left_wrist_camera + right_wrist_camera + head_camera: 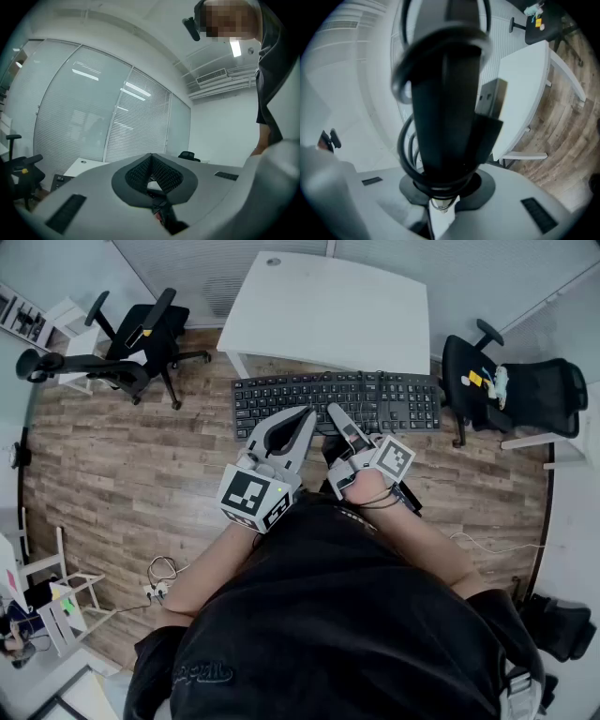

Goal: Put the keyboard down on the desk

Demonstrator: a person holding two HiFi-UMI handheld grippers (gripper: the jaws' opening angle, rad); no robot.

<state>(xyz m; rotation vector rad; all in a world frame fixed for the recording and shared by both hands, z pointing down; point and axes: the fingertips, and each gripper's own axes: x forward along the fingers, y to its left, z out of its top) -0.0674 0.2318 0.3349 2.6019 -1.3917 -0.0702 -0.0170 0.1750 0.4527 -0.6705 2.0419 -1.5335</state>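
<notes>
some of the keyboard (394, 395) hides behind the right hand-held gripper (336, 416).

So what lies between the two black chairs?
The white desk and, nearer to the person, the keyboard, gripped by the right tongs. The head view shows this.

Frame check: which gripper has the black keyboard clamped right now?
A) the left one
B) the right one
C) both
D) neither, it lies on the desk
B: in the right gripper view, the right gripper is shut on the edge of the keyboard, with its coiled cable alongside. The left gripper has its jaws meeting on nothing.
</notes>
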